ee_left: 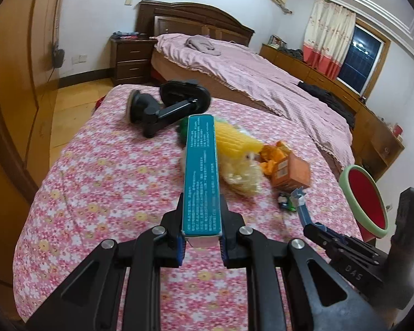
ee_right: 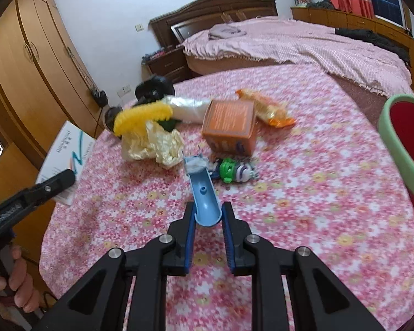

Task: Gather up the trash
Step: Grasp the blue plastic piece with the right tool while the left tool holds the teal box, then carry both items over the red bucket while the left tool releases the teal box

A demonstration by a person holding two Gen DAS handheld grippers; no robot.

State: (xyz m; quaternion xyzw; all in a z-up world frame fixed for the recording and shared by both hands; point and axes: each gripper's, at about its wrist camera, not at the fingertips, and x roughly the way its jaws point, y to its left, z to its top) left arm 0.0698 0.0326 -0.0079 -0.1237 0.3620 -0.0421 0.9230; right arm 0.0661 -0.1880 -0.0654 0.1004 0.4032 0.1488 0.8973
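Observation:
My left gripper (ee_left: 201, 220) is shut on a long teal box (ee_left: 202, 176), held above the floral-covered table (ee_left: 96, 187); the box (ee_right: 66, 160) shows at the left in the right wrist view. My right gripper (ee_right: 207, 215) is shut on a blue plastic scoop-like piece (ee_right: 204, 193), also seen in the left wrist view (ee_left: 303, 209). On the table lie an orange carton (ee_right: 229, 127), an orange snack wrapper (ee_right: 265, 107), a crumpled cream wrapper (ee_right: 157, 146), a yellow fringed item (ee_right: 140, 115) and a small green-and-white wrapper (ee_right: 234, 171).
A red bin with a green rim (ee_right: 400, 143) stands at the table's right edge, seen too in the left wrist view (ee_left: 364, 201). A black suction mount (ee_left: 165, 104) lies at the table's far end. A bed (ee_left: 234, 63), nightstand and wardrobes stand behind.

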